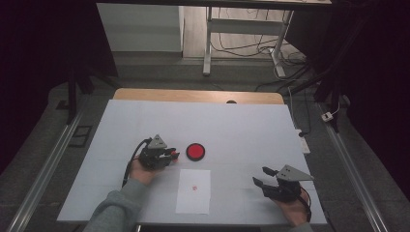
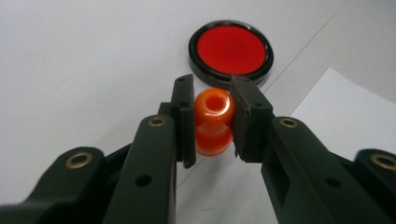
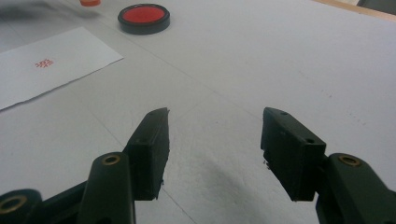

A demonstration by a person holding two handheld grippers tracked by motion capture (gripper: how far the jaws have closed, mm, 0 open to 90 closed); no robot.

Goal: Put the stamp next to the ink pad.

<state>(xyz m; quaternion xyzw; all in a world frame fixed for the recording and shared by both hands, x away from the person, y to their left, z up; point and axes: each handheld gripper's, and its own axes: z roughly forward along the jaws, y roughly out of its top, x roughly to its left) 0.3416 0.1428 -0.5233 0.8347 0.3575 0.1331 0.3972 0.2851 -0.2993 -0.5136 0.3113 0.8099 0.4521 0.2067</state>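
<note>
A small orange stamp (image 2: 213,121) with a waisted handle is clamped between the black jaws of my left gripper (image 2: 212,84), so that gripper is shut on it. It hangs just left of a round red ink pad (image 1: 195,152) in a black rim; in the left gripper view the ink pad (image 2: 231,49) lies right behind the stamp. A white paper sheet (image 1: 193,191) bearing a small red mark lies nearer the front edge. My right gripper (image 1: 261,176) rests low at the front right, and its jaws (image 3: 215,116) stand open over bare table.
The white table top (image 1: 241,125) ends in a wooden strip at the far edge. Behind it stand a desk frame (image 1: 208,43) and loose cables on the floor. Metal rails run along both sides of the table.
</note>
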